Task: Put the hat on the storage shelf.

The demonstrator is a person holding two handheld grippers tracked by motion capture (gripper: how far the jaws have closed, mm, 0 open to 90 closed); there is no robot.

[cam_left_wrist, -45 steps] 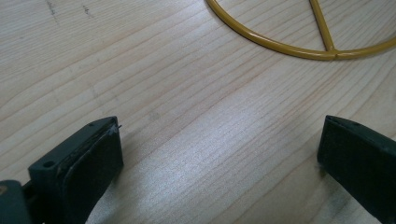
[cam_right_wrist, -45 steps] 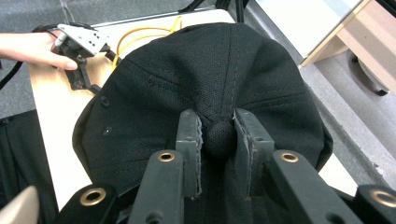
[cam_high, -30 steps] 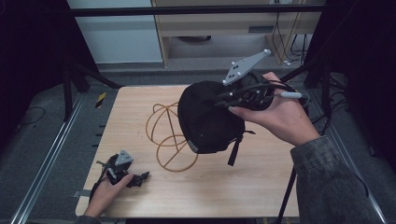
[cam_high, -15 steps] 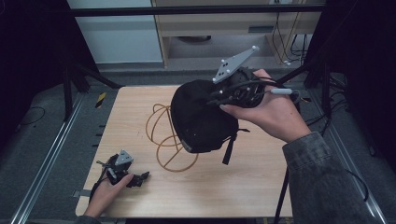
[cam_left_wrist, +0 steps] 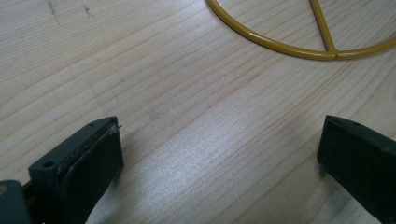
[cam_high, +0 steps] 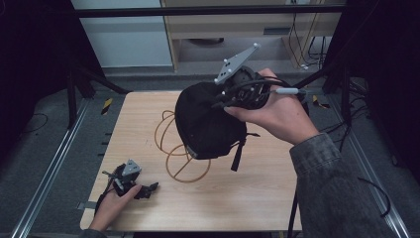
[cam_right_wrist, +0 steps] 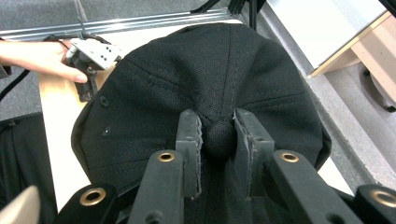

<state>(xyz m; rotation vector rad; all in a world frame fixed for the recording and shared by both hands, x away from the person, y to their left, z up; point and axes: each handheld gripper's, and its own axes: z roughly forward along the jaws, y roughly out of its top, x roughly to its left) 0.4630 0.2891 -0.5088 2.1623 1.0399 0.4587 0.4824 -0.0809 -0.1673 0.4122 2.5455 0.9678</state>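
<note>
1. Cap (cam_high: 205, 121): black woven fabric, stitched panels, eyelets, strap dangling at 5 o'clock; held above the table (cam_high: 257, 198) centre, over the yellow wire frame (cam_high: 178, 148).
2. Right gripper (cam_right_wrist: 218, 140): jaws clamped on the cap's crown button.
3. Left gripper (cam_high: 130, 181): at table's 7 o'clock, jaws spread wide.

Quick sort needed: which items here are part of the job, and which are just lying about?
In the job:
- black cap, held up by its top button
- right gripper, shut on that button
- yellow wire stand on the table, below the cap

Lying about:
- left gripper, open, resting on the table
- cables on the floor behind
</note>
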